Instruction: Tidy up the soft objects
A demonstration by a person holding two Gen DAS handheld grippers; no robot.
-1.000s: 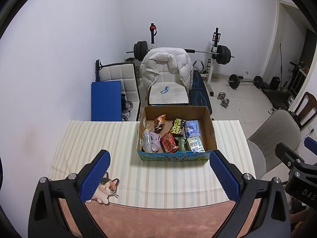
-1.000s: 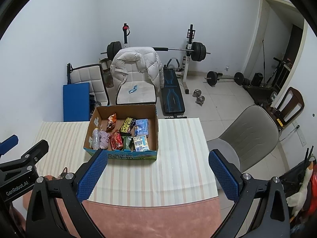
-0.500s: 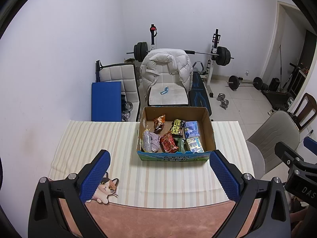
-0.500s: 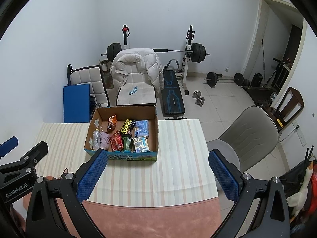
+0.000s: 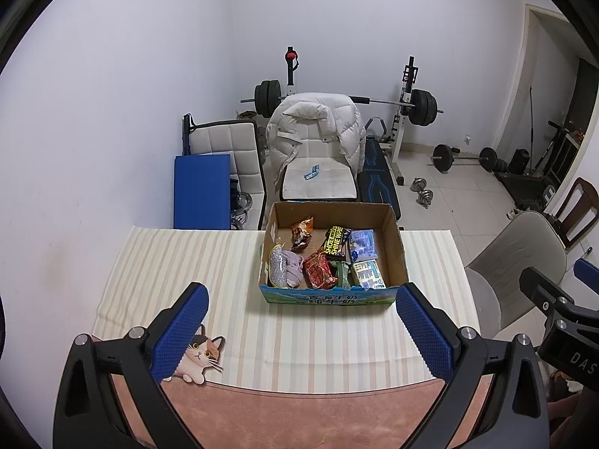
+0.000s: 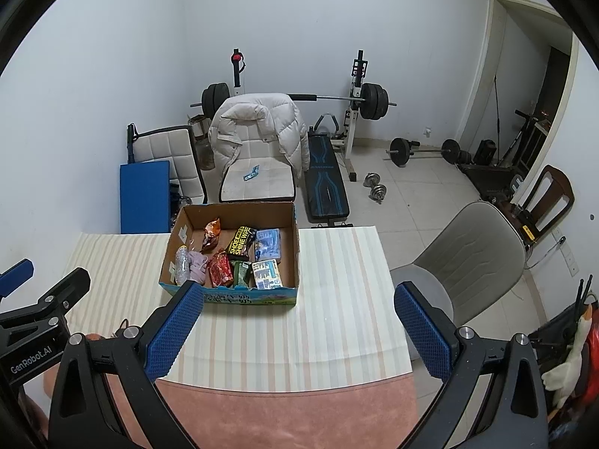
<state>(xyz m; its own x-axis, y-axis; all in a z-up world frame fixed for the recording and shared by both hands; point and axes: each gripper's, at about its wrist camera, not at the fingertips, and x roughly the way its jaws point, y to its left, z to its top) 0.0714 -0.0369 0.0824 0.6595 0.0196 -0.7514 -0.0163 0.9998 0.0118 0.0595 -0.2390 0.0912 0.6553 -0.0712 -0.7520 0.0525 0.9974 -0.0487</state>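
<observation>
A cardboard box [image 5: 397,247] [image 6: 295,258] stands on the striped tablecloth [image 5: 194,262] at the table's far side. It holds several soft packets: a red snack bag [image 5: 318,271] [image 6: 220,269], a purple cloth [image 5: 294,265] [image 6: 196,263], a black shoe-wipes pack [image 5: 334,240] [image 6: 239,241] and blue tissue packs [image 5: 361,243] [image 6: 267,243]. A cat-shaped soft toy [image 5: 198,355] lies at the near left, beside my left finger. My left gripper [image 5: 303,331] and right gripper [image 6: 297,331] are both open and empty, high above the near table edge.
A pink mat [image 5: 299,419] covers the near table edge. Behind the table stand a chair with a white jacket [image 5: 318,127], a blue pad [image 5: 202,191] and a barbell rack [image 5: 408,101]. A grey chair [image 6: 471,258] sits at the right.
Both grippers have drawn back slightly from the box, so it appears a little farther away. Both stay open and empty.
</observation>
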